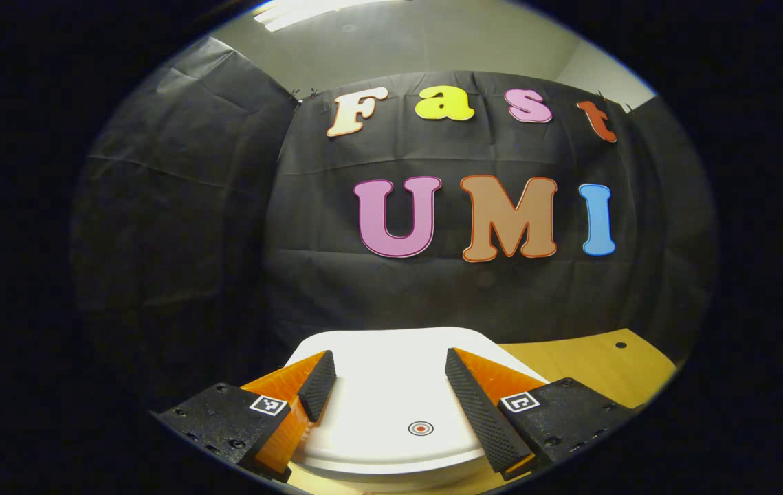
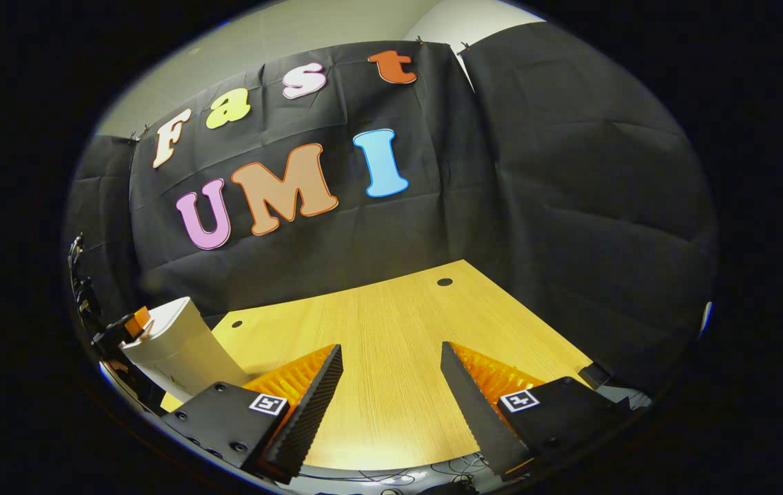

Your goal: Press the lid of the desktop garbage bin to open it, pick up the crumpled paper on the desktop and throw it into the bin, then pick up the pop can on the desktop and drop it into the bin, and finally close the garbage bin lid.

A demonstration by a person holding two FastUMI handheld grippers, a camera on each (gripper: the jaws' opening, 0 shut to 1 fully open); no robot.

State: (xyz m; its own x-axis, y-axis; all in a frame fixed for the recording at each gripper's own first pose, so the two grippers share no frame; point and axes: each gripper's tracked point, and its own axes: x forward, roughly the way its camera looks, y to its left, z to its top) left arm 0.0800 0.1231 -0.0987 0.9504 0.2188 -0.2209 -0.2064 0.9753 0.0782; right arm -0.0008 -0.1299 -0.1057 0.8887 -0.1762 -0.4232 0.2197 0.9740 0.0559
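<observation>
In the left gripper view the white bin lid (image 1: 391, 392) lies closed just under my left gripper (image 1: 390, 364), whose fingers stand wide apart above it with nothing between them. A small red ring mark (image 1: 420, 428) sits on the lid's near part. In the right gripper view my right gripper (image 2: 391, 357) is open over the bare wooden desktop (image 2: 398, 330), holding nothing. The white bin (image 2: 178, 344) stands at the far left of that view, with the left gripper (image 2: 126, 326) resting at its top.
Black cloth walls close the desk at the back and on both sides. The wooden desktop has small dark holes (image 2: 444, 282) near its far edge. Its front edge lies just below the right gripper's fingers.
</observation>
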